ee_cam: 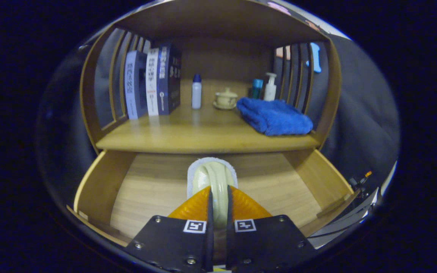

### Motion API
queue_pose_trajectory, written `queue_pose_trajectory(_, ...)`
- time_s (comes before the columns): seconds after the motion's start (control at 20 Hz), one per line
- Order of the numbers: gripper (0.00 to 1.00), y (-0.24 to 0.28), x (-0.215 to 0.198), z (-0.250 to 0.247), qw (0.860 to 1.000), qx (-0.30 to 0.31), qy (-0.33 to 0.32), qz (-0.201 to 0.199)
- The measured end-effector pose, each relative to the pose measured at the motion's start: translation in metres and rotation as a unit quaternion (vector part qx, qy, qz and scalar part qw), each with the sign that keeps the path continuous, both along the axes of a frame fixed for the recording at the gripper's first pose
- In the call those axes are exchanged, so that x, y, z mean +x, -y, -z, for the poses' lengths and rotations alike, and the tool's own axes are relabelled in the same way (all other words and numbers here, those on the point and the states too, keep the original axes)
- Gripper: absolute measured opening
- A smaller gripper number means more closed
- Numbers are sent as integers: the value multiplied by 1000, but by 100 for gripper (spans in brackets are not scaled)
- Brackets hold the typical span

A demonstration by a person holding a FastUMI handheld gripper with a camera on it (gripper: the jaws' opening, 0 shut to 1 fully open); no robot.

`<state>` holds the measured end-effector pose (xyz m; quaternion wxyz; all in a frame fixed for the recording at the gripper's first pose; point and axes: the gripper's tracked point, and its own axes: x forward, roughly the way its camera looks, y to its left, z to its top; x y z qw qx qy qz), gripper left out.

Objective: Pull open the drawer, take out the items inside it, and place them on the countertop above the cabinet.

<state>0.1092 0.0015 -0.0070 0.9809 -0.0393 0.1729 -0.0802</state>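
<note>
The wooden drawer [101, 185] stands pulled open below the countertop [188, 136]. My gripper [218, 197] is shut on a pale cream object with a white fuzzy rim [212, 176], perhaps a slipper or sponge, held edge-on between both fingers over the drawer's bare floor. I cannot tell whether the object rests on the drawer floor or hangs above it. The countertop's front edge lies just beyond the held object.
On the countertop lie a folded blue towel [275, 115], several upright books [152, 83], a white bottle with a blue cap [196, 91], a lidded ceramic cup on a saucer [226, 98], a teal container [257, 88] and a pump bottle [270, 87]. A shelf roof [218, 22] hangs overhead.
</note>
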Motion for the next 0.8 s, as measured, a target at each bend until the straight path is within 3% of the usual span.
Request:
queue_pose_trajectory(0.4, 13, -11, -27, -117, 992, -9, 124, -1)
queue_pose_trajectory(0.6, 13, -12, -2, -153, 990, -5, 137, -6)
queue_pose_trajectory(0.8, 13, -8, 51, -138, 996, 13, 93, -1)
